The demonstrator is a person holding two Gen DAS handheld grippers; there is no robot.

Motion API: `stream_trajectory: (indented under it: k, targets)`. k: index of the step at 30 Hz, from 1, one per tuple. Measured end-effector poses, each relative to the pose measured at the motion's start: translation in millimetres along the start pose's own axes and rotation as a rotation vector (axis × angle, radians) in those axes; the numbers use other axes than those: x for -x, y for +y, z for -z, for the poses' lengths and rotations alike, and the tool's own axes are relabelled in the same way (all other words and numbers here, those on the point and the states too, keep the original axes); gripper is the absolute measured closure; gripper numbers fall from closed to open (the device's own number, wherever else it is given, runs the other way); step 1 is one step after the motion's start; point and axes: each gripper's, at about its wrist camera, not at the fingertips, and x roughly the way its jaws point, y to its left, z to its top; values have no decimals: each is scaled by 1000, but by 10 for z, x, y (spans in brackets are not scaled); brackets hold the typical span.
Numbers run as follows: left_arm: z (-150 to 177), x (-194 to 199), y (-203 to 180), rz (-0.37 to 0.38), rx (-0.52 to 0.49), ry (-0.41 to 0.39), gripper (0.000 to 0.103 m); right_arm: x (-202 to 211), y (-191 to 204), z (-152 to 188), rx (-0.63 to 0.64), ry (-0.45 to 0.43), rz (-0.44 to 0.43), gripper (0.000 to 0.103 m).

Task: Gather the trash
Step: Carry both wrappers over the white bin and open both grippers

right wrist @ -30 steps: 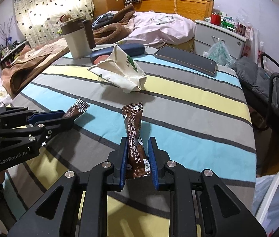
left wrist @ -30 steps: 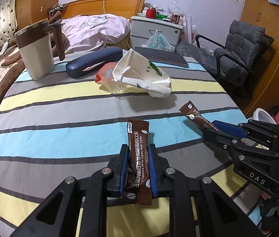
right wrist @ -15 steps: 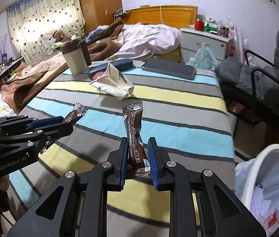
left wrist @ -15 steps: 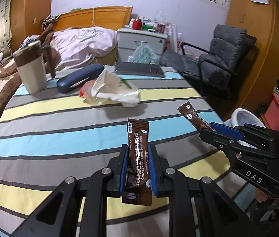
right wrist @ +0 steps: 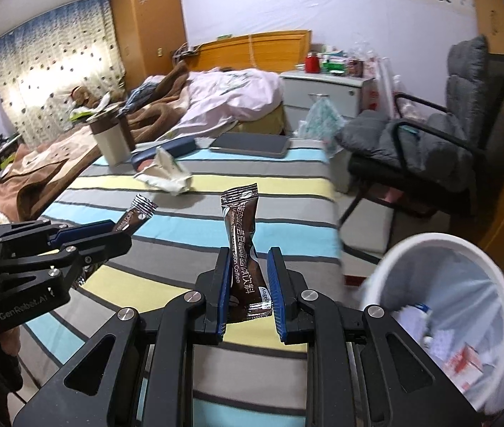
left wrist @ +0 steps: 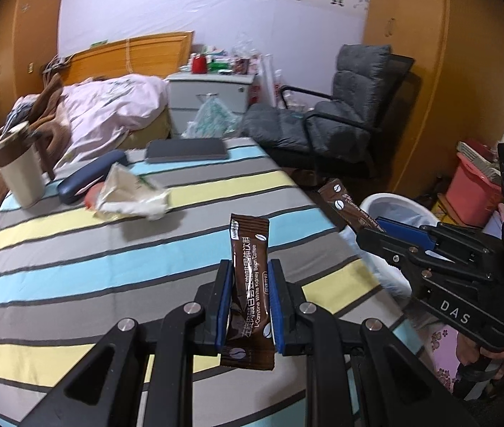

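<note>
Both grippers have lifted off the striped table (left wrist: pixel 73 277) and swung toward the white bin (right wrist: pixel 444 295) — the left gripper (left wrist: pixel 248 302) clamped on one brown coffee sachet (left wrist: pixel 250 284), the right gripper (right wrist: pixel 248 291) pinching a second sachet (right wrist: pixel 243 245) — so dropping them in looks next.

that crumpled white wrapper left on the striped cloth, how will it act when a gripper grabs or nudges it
The crumpled white wrapper looks thin and creased, so it will probably fold and flatten under the pads rather than hold shape. It seems light, likely sliding across the striped cloth if nudged. No round form, so rolling is unlikely.
</note>
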Motion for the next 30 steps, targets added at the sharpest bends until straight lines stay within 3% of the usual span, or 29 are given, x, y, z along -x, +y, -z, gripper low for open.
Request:
stream_trajectory:
  k: [16, 30]
  targets:
    - [-200, -242, -976, 147, -124, 2, 82, 480, -670, 256, -128, -50, 179, 80]
    - [-192, -649, -1651, 240, -198, 84, 82, 592, -1207, 525, -221, 6, 309, 80]
